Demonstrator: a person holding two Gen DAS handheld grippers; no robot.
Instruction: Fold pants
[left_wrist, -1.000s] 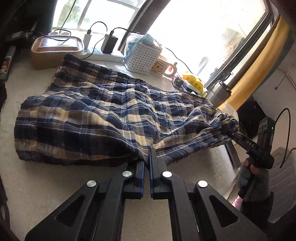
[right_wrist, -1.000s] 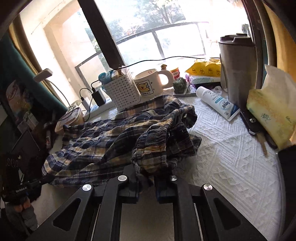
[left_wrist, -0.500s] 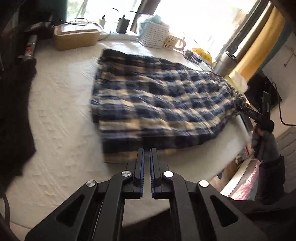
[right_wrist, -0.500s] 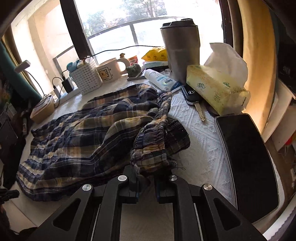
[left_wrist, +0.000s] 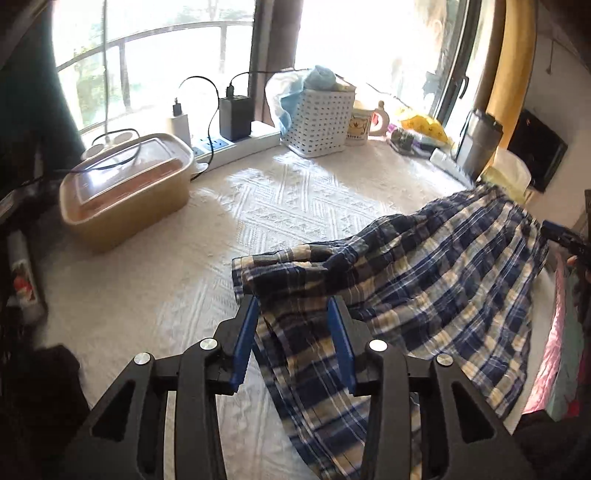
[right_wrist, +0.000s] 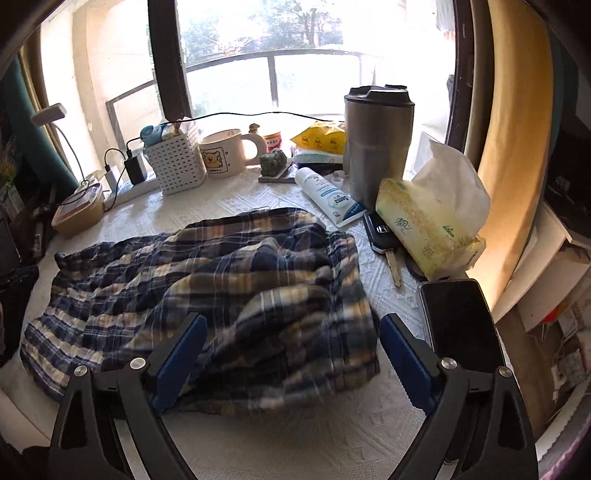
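Left wrist view: the left gripper (left_wrist: 293, 314) is seen with its jaws partly parted, having just been opening. A fold of the plaid pants (left_wrist: 424, 280) lies between the blue pads (left_wrist: 245, 328); the near pad appears to touch the cloth edge, but no pinch is made. The pants are spread over the right part of the desk (left_wrist: 166, 295), which is covered by a white textured cloth. A lidded tan container (left_wrist: 125, 188) stands at the far left, a white perforated basket (left_wrist: 321, 122) and a mug (left_wrist: 364, 123) by the window.

Right wrist view: the right gripper (right_wrist: 291, 328) is held wide, its jaws having just been opening. The pants (right_wrist: 207, 288) lie bunched on the desk (right_wrist: 332, 435) between and beyond the fingers, free of both pads. A steel tumbler (right_wrist: 376, 147), a tissue pack (right_wrist: 424, 225), a tube (right_wrist: 328, 194) and a dark phone (right_wrist: 458, 325) are seen to the right.
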